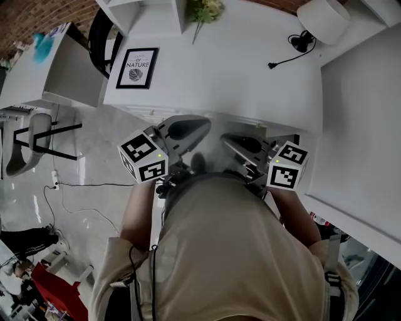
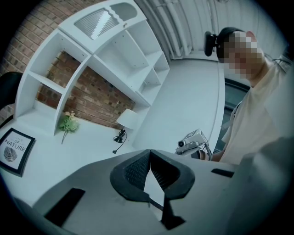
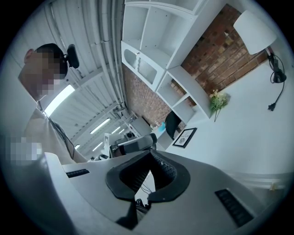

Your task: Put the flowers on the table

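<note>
A small bunch of green and pale flowers (image 1: pixel 205 11) lies on the white table (image 1: pixel 238 75) at its far edge, next to the shelf unit. The flowers (image 2: pixel 68 123) also show in the left gripper view, and the flowers (image 3: pixel 217 100) in the right gripper view. My left gripper (image 1: pixel 202 124) and right gripper (image 1: pixel 229 140) are held close to my chest at the table's near edge, far from the flowers. In the left gripper view my left gripper (image 2: pixel 149 152) has its tips touching and holds nothing. My right gripper (image 3: pixel 150 153) is likewise shut and empty.
A framed print (image 1: pixel 137 67) lies at the table's left. A white lamp (image 1: pixel 322 19) with its black cable (image 1: pixel 285 59) sits at the far right. A white shelf unit (image 2: pixel 115 55) rises behind the table. A black chair (image 1: pixel 100 37) stands at the left, and a second white desk (image 1: pixel 369 119) at the right.
</note>
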`<state>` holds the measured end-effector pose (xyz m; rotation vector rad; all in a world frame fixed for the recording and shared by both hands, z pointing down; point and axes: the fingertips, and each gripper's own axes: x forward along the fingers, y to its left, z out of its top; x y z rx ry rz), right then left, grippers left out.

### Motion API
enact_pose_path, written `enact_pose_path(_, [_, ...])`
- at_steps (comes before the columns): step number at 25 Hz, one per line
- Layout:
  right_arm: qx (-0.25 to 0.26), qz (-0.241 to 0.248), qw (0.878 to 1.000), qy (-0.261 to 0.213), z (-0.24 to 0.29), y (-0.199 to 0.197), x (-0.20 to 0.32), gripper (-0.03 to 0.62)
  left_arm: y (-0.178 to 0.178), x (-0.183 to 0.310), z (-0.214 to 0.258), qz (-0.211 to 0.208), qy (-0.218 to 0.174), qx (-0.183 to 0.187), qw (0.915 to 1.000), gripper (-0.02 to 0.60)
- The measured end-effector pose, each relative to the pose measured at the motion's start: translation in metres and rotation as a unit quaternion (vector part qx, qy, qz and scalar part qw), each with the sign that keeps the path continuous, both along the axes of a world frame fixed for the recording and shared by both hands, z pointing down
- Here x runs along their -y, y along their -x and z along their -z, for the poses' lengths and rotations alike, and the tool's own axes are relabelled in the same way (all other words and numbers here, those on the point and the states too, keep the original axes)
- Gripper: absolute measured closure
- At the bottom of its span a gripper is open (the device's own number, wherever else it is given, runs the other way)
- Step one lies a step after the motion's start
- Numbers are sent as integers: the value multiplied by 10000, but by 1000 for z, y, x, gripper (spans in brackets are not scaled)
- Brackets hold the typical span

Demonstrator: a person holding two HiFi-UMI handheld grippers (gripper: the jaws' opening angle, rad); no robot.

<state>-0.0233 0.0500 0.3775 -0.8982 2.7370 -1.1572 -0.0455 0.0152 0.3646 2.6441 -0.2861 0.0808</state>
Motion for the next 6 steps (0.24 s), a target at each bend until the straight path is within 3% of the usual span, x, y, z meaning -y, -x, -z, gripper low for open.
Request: enact_pose_path(6, [19, 139, 9997, -183, 8, -15, -3, 572, -24, -7, 4, -62, -125, 57, 9999, 571])
